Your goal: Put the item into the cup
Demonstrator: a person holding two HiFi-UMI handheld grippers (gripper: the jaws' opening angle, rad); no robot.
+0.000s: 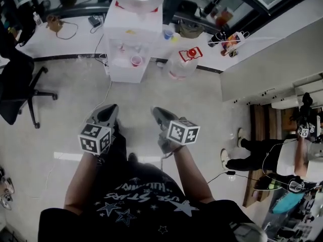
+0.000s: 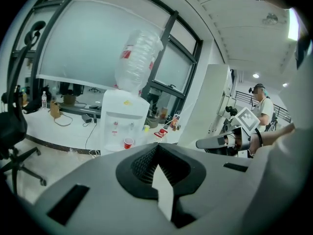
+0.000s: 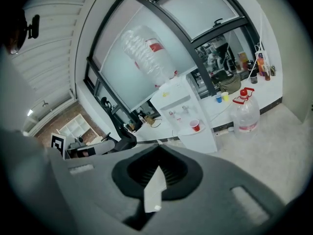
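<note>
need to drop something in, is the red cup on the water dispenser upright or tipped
Upright: the red cup stands on the water dispenser, mouth facing up. Whether it is empty cannot be told.

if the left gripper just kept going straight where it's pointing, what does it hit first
Most likely the water dispenser, near the red cup. Only floor shows between it and the left gripper, though depth is hard to judge.

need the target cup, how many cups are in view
3: a red plastic cup on the white water dispenser's tray; a small blue cup and small yellow cup together on the white counter beside it. Others may be hidden.
</note>
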